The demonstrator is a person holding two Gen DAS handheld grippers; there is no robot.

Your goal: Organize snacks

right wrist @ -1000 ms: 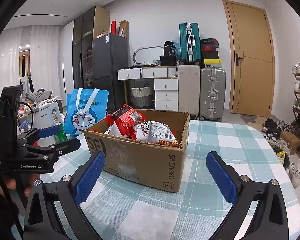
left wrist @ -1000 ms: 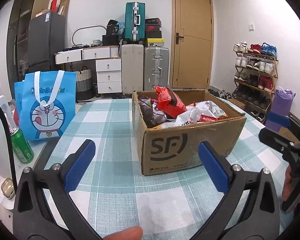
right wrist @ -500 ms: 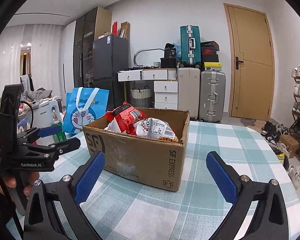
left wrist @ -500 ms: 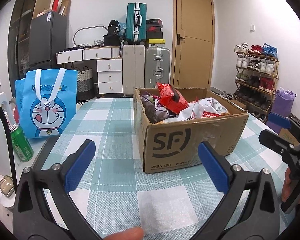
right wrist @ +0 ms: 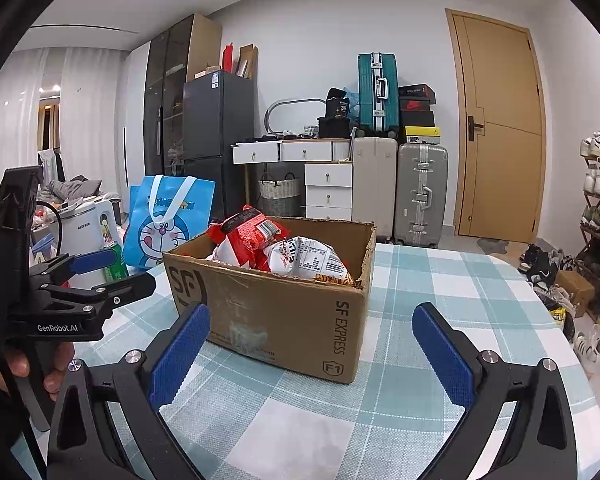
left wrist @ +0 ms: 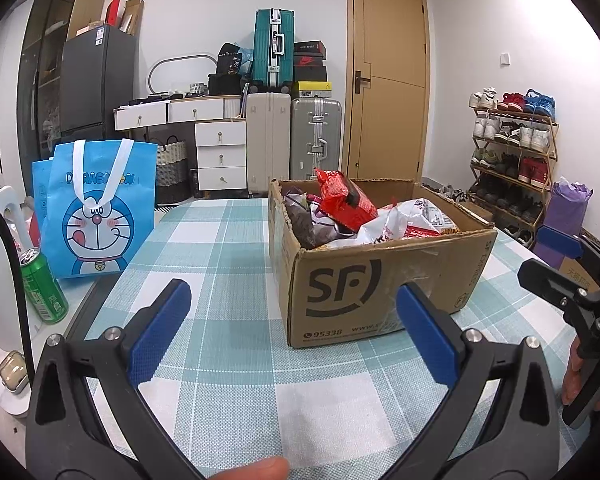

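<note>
A brown SF cardboard box [left wrist: 384,280] [right wrist: 276,312] stands on the checked tablecloth, heaped with snack bags: a red packet [left wrist: 344,200] [right wrist: 248,232] on top and a white one [left wrist: 416,220] [right wrist: 304,256] beside it. My left gripper [left wrist: 292,320] hovers open a short way in front of the box with nothing between its blue pads. My right gripper [right wrist: 308,344] is also open and holds nothing, facing the box's corner from the other side. Each gripper appears at the edge of the other's view, held by a hand.
A blue Doraemon tote bag [left wrist: 100,212] [right wrist: 168,220] stands at the table's left, with a green can [left wrist: 44,284] and a white appliance [right wrist: 84,236] next to it. Suitcases, drawers, a fridge and a door line the back wall; a shoe rack [left wrist: 512,160] is on the right.
Both grippers have drawn back and lifted a little, so the box sits slightly farther away and lower in both views. Both stay open.
</note>
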